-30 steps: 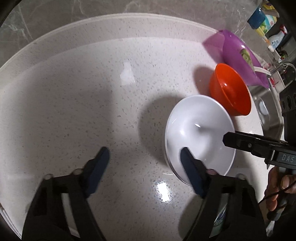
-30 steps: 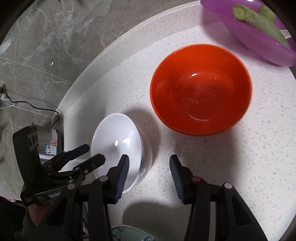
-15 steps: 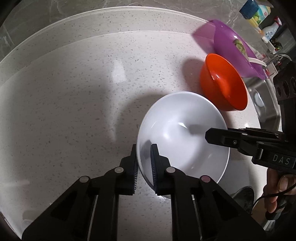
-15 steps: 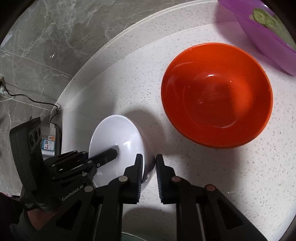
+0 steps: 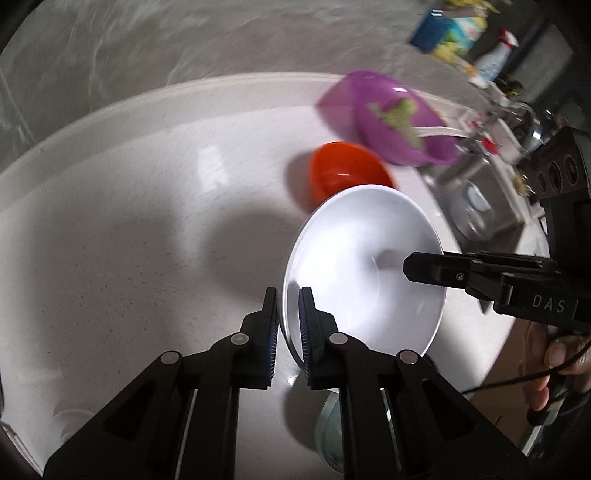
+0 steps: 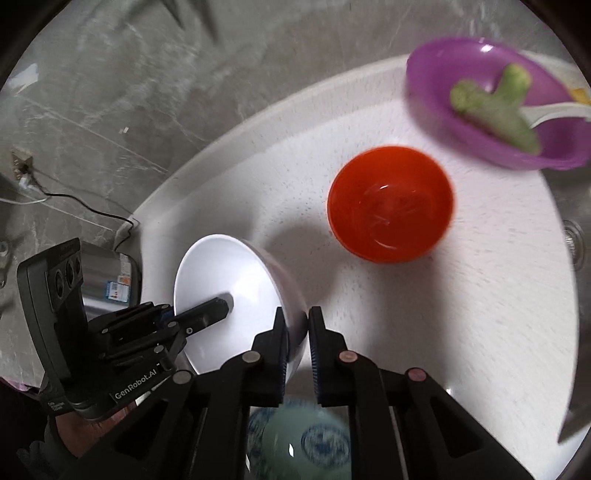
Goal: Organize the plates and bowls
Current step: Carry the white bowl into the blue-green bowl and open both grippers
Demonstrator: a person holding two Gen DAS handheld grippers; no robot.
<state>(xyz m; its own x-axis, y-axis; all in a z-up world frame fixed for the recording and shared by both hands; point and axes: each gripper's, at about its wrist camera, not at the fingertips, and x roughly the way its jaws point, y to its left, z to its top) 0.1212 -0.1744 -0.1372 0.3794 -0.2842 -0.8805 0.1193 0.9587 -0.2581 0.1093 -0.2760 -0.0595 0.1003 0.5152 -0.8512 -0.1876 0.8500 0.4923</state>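
Note:
A white bowl (image 5: pixel 364 258) hangs above the white counter, held from both sides. My left gripper (image 5: pixel 287 319) is shut on its near rim. My right gripper (image 6: pixel 297 338) is shut on the opposite rim; the bowl shows in the right wrist view (image 6: pixel 229 280) too. An orange bowl (image 6: pixel 389 203) sits on the counter beyond it, also seen in the left wrist view (image 5: pixel 345 171). A blue-and-white patterned bowl (image 6: pixel 299 439) lies below the held bowl, partly hidden by my right gripper.
A purple bowl (image 6: pixel 491 110) with green vegetables and a white spoon stands at the far side. A steel sink (image 5: pixel 476 206) lies to the right. A grey marble wall (image 6: pixel 110 92) backs the counter (image 5: pixel 129 240). Bottles (image 5: pixel 447 26) stand far right.
Both grippers closed on the white bowl's rim and lifted it off the counter. The orange and purple bowls now look farther away.

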